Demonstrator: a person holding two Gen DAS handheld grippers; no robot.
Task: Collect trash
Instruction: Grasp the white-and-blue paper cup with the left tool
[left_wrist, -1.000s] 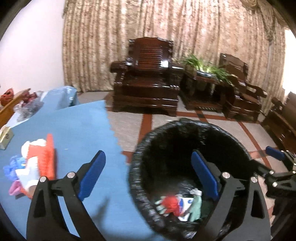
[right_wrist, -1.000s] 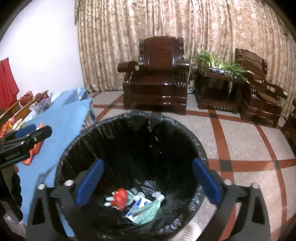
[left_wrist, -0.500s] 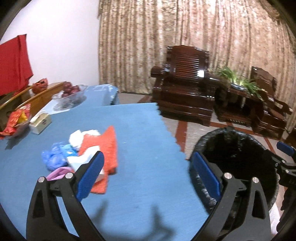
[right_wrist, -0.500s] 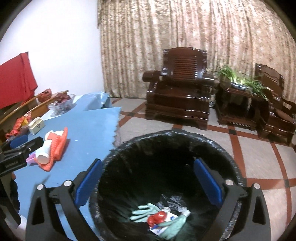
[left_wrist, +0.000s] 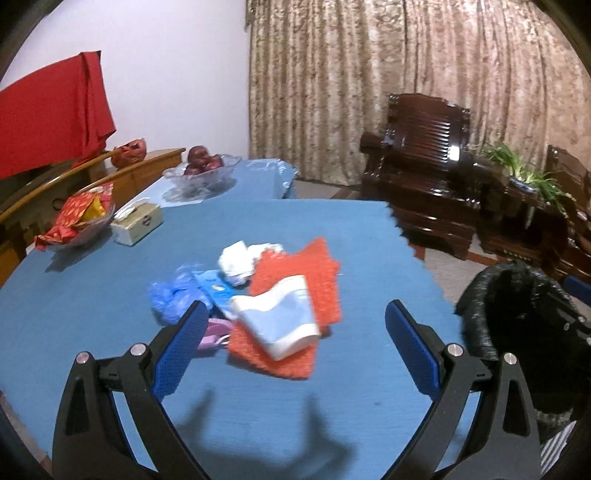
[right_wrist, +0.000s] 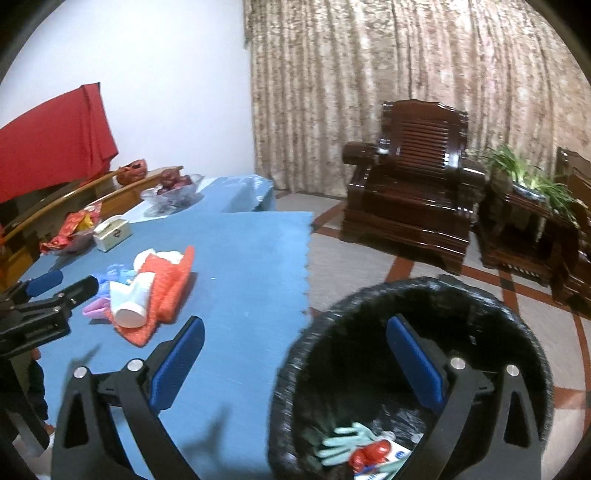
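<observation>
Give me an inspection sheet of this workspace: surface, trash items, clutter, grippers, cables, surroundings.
Surface: table under a blue cloth, scalloped right edge.
Job's things: trash pile mid-table: white cup lying on its side on an orange cloth, crumpled white paper, blue plastic wrap, something pink. Black-lined bin on the floor beside the table already holds a pale green glove and a red scrap.
Clutter: tissue box, glass fruit bowl, dish of red packets.
Grippers: left gripper open, above the pile; right gripper open, between table edge and bin.
Cables: nothing seen.
Surroundings: dark wooden armchair, potted plant, curtain, red fabric.
</observation>
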